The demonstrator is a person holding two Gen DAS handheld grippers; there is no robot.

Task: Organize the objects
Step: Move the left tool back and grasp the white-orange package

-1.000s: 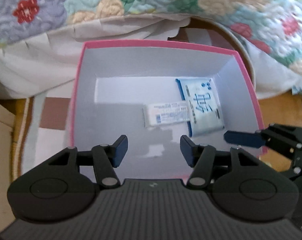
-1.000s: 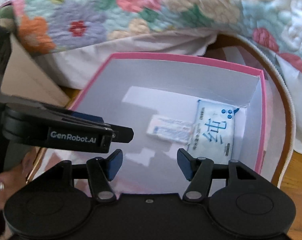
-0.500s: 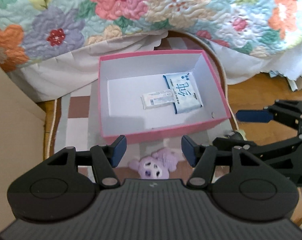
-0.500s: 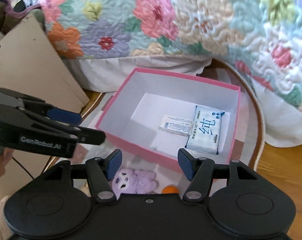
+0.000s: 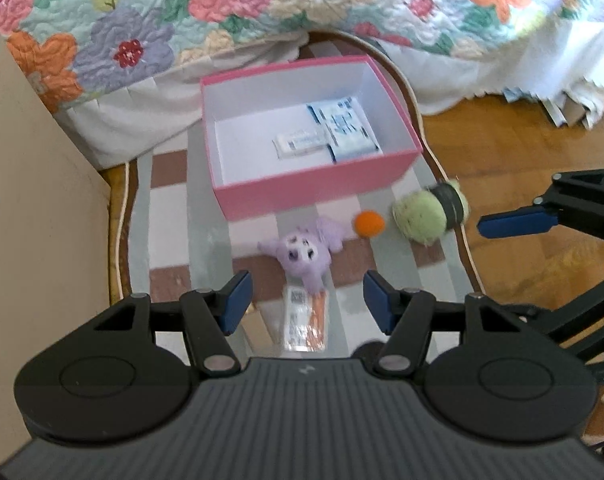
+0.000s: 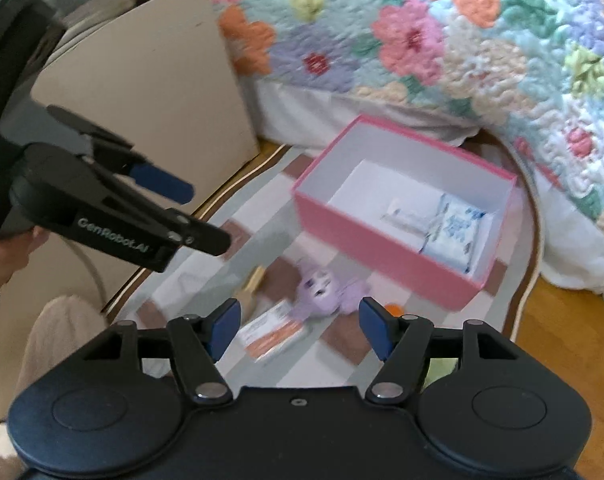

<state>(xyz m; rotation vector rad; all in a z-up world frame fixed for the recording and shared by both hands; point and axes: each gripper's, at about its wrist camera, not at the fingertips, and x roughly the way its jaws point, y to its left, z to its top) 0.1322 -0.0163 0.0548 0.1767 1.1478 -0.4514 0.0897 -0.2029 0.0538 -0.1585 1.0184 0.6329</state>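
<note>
**A:** Why are both grippers hanging up in the air with nothing in them?

**B:** Looks like a gap between pickups to me. The left gripper [image 5: 305, 300] is released, jaws apart and empty, hovering over the checked rug [image 5: 170, 240]. The right gripper [image 6: 296, 322] has just been opening a bit wider, also with nothing between its jaws.

**A:** And the stuff to tidy?

**B:** The pink cardboard box with a white inside [image 5: 317, 192] sits on the rug by the floral quilt [image 5: 222, 4]. It holds a blue-and-white tissue pack [image 5: 343, 130] with a small white packet [image 5: 300, 144] touching it. Outside, just in front: a purple plush toy [image 5: 303, 254], a small orange ball [image 5: 369, 224], a fuzzy green ball [image 5: 421, 220] and a flat orange-and-white packet [image 5: 305, 318].

**A:** So the plush goes next?

**B:** My guess, it's right under the left jaws.
</note>
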